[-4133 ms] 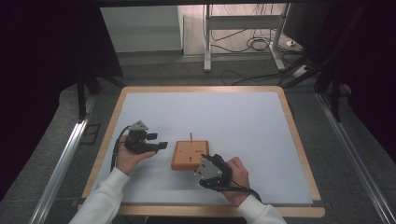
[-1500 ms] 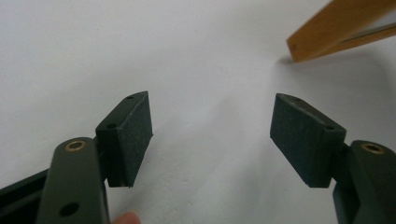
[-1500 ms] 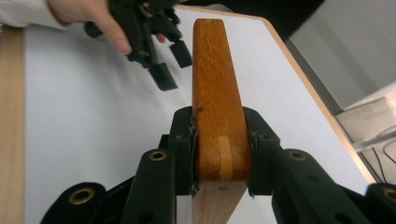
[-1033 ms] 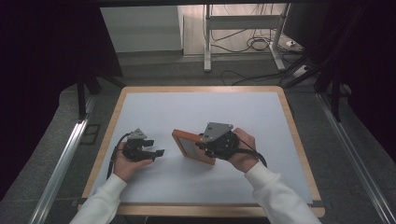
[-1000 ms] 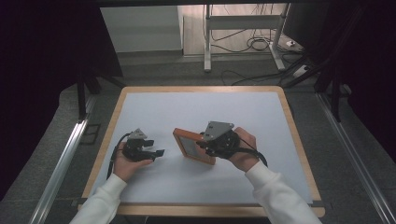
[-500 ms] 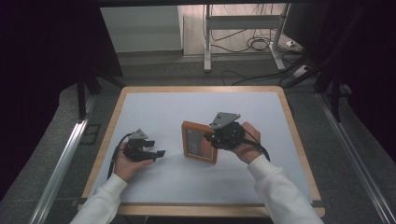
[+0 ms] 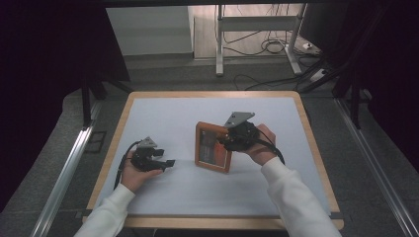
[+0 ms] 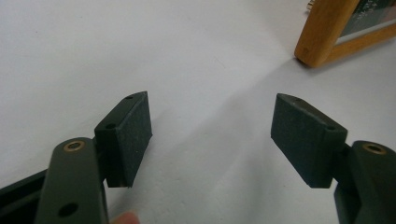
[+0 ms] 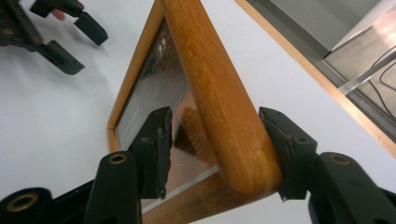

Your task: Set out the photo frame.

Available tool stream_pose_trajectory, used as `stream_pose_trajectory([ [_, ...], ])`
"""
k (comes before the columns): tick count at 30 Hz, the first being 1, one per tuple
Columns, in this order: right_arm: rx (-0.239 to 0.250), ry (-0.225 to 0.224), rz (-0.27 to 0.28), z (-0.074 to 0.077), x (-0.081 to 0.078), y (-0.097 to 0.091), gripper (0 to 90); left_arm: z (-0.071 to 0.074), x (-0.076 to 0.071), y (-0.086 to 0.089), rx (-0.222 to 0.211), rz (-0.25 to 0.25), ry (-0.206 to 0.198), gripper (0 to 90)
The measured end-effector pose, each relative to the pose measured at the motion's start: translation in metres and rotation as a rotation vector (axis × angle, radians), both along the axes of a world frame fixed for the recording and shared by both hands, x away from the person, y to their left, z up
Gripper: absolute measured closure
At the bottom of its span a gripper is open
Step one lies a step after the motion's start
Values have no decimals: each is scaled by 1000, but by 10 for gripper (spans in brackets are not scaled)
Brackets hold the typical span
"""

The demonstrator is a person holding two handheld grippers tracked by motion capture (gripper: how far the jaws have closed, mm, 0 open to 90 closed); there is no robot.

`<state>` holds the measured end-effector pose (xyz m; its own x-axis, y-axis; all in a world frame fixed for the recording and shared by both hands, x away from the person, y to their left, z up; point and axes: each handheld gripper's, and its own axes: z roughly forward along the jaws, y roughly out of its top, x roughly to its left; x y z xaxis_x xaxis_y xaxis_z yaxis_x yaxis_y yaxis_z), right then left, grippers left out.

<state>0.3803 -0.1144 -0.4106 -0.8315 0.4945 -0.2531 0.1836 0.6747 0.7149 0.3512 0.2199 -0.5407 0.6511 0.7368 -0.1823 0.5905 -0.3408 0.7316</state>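
- Right tongs (image 9: pixel 212 154): jaws straddle the frame's rounded wooden side rail at a lower corner. They have just been opening. The outer pad lies against the wood; the inner pad (image 9: pixel 156 149) stands off the glass with a visible gap, so this is no longer a clamp.
- Wooden picture frame (image 7: pixel 213 146): upright, tilted, near the middle of the tabletop (image 7: pixel 163 116). Its bottom edge looks to be on the white surface.
- Left tongs (image 8: pixel 212 137): jaws wide apart, nothing between them, low over the tabletop, left of the frame and well apart from it. In the left gripper view, 1 frame corner (image 8: pixel 322 35) is at upper right.
- Risk 1: the frame tips flat as the jaws let go. Cause: I cannot tell whether a rear stand is out and bearing weight.
- Risk 2: the outer pad drags the rail on withdrawal and slides or twists the frame on the smooth surface.
- Risk 3: the inner pad catches the glass if the hand pulls away at an angle.
- Left tongs are too far from the frame to steady it.
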Motion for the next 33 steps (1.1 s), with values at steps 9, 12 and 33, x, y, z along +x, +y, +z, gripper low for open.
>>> stream_pose_trajectory([
  [9,28,46,-28,-8,20,-4,408,0,0,0,4,-5,-2,287],
  [12,29,40,-29,-8,21,-3,397,0,0,0,4,-5,0,286],
  [33,173,12,-139,-2,-2,-34,228,0,-1,-3,11,-11,-4,286],
])
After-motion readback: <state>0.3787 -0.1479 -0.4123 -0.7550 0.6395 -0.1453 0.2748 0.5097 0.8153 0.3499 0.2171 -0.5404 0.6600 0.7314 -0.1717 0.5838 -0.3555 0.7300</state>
